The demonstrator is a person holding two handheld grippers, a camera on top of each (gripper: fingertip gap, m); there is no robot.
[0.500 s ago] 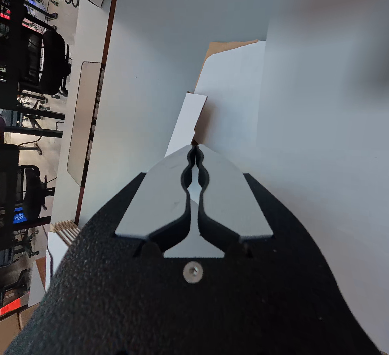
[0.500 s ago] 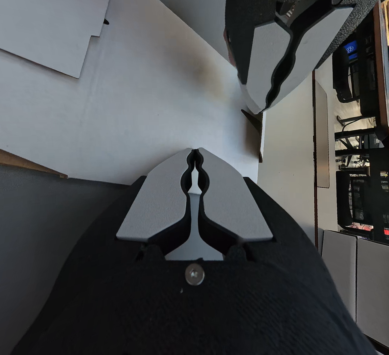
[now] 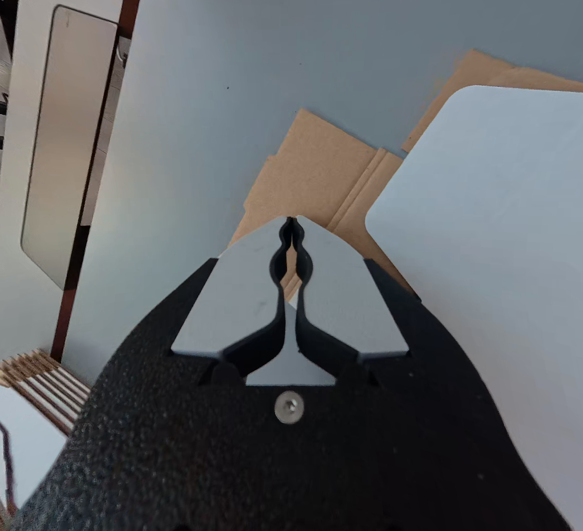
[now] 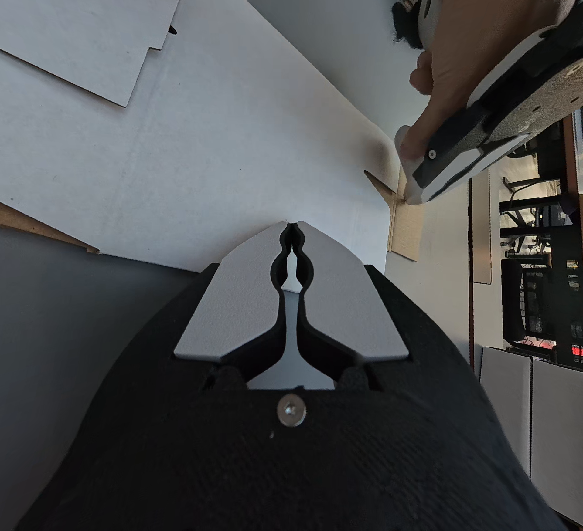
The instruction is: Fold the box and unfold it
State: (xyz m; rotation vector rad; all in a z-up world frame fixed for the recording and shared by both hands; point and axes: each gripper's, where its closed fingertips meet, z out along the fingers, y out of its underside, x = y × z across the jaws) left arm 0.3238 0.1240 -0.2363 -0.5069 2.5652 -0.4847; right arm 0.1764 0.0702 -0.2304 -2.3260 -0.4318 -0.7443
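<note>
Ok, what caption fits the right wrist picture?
Shut right gripper over the flat white box, left gripper by its brown flap.

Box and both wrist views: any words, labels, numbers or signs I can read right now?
Box: plain white and brown card, no print visible.
Left tongs and right tongs: no markings.
Background screens: glowing patches, too small and blurred to read.
</note>
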